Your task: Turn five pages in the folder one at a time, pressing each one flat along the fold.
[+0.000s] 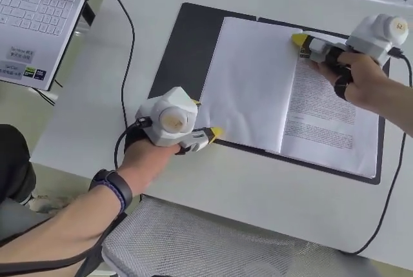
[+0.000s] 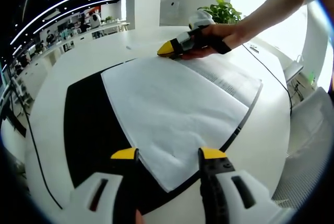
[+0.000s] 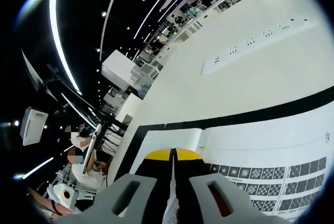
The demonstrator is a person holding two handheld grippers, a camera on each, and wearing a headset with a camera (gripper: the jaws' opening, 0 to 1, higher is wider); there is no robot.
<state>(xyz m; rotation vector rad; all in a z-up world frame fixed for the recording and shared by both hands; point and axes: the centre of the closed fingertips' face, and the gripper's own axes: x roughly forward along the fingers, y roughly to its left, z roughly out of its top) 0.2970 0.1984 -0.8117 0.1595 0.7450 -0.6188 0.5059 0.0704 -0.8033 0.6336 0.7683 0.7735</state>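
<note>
Upper right, right gripper (image 1: 299, 40), closed and empty, presses the fold (image 1: 287, 99) flat; left gripper (image 2: 169, 154) hovers open, empty, lower centre.

Matt black folder (image 1: 184, 51), paper pages (image 1: 251, 77) (table (image 1: 258, 193) smooth).

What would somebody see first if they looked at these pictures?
The big open folder in the middle of the white table, with a blank page on its left half and a printed page on its right. Next come the two yellow-tipped grippers: the right gripper, jaws shut, at the top of the fold, and the left gripper, jaws open, at the blank page's near corner.
</note>
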